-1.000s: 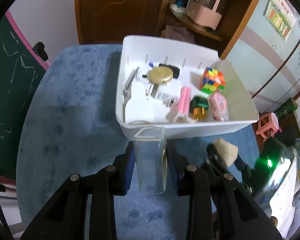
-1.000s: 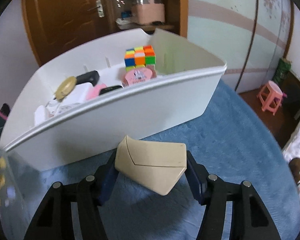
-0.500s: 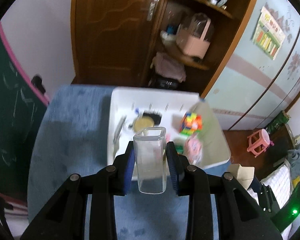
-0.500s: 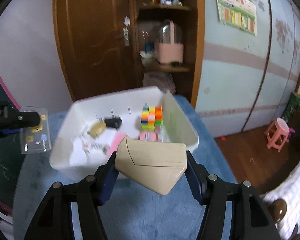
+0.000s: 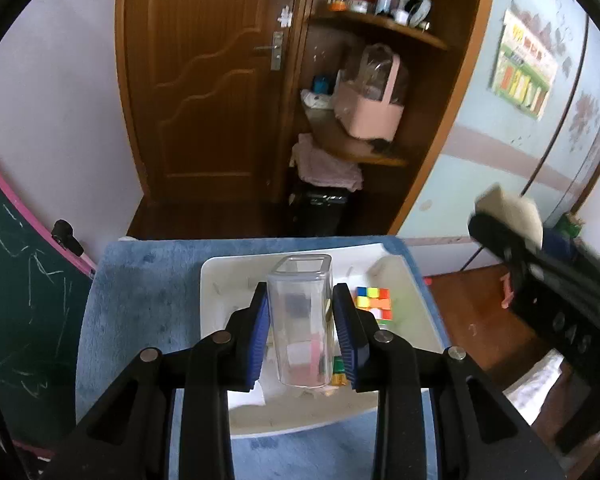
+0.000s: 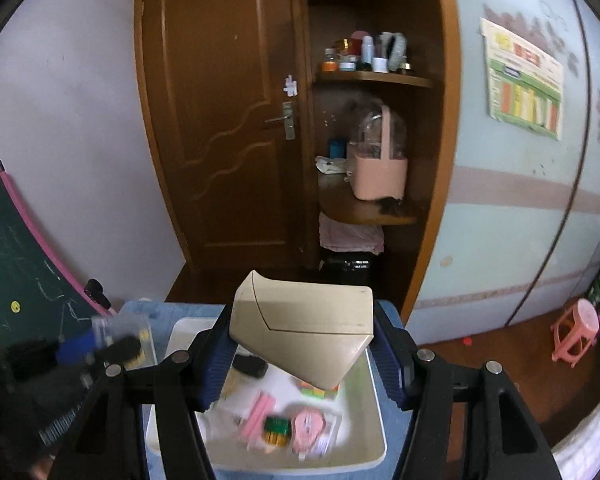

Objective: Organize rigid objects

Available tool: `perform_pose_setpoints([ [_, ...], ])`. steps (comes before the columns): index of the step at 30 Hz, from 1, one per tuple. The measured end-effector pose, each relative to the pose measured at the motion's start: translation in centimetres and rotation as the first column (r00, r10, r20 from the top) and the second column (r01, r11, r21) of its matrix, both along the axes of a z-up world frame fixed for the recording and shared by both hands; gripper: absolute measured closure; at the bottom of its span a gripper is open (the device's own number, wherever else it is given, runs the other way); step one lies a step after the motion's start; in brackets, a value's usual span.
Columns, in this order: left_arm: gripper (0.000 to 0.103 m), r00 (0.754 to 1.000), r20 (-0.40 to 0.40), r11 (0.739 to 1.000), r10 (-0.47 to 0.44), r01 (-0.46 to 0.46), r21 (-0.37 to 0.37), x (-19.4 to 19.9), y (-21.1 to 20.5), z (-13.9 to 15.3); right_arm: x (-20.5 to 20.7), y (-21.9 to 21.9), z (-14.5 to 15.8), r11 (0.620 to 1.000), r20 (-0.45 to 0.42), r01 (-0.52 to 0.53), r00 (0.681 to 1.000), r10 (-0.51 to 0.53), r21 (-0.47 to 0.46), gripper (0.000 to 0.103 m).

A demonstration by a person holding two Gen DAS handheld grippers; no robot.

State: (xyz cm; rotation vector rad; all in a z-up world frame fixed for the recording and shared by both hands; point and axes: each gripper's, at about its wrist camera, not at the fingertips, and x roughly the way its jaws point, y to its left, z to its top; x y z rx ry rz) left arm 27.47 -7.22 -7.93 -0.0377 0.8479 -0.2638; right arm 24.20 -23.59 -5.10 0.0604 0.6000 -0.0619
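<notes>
both tools risen; clear box (image 5: 300, 320) clamped in left tool (image 5: 302, 334)

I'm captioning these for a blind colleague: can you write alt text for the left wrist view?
The left tongs grip an upright clear plastic box above a white bin of small items, including a colourful puzzle cube, on a blue cloth. At right, the other tongs hold a beige case.
</notes>
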Motion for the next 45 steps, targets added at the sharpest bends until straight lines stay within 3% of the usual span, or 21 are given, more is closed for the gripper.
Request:
perform_pose_setpoints([
  [5,0.070,0.996,-0.088,0.999,0.026,-0.022,0.046,2.8,0.2,-5.3,4.9,1.1,-3.2,0.999,-0.089,-0.033,0.996,0.029,-0.035,0.040],
  [13,0.070,0.977,-0.210,0.995,0.025,-0.004,0.097,4.6,-0.2,-12.9,10.3,2.8,-12.5,0.999,-0.304,-0.052,0.952,0.048,-0.004,0.040],
  [21,0.069,0.964,-0.267,0.991,0.011,0.026,0.134,4.9,-0.8,-15.9,12.1,3.6,-19.1,0.998,-0.468,-0.044,0.882,0.058,0.040,0.040],
  [23,0.064,0.963,-0.269,0.989,0.021,0.021,0.149,4.9,-0.6,-16.1,12.3,3.8,-19.6,0.997,-0.493,-0.045,0.867,0.072,0.066,0.040],
  [24,0.054,0.962,-0.273,0.987,0.028,0.016,0.157,4.9,-0.6,-16.1,12.3,3.7,-20.1,0.995,-0.507,-0.045,0.858,0.082,0.085,0.039],
  [25,0.042,0.959,-0.280,0.987,0.030,0.015,0.158,4.8,-0.4,-16.1,12.2,3.7,-20.3,0.994,-0.516,-0.046,0.852,0.090,0.097,0.039],
  [27,0.027,0.961,-0.276,0.990,0.034,0.007,0.144,4.5,0.0,-15.6,11.8,3.6,-20.3,0.992,-0.525,-0.039,0.846,0.095,0.116,0.039],
  [28,0.025,0.963,-0.267,0.990,0.034,0.003,0.138,4.3,0.2,-15.3,11.7,3.5,-20.2,0.992,-0.527,-0.034,0.845,0.093,0.121,0.038],
  [35,0.025,0.972,-0.229,0.990,0.043,-0.012,0.138,2.5,1.0,-12.9,9.8,2.5,-17.7,0.985,-0.479,-0.028,0.871,0.108,0.171,0.032],
  [45,0.025,0.982,-0.165,0.989,0.089,-0.068,0.129,-2.1,2.9,-8.1,4.1,2.2,-11.3,0.978,-0.370,-0.050,0.921,0.124,0.202,0.032],
])
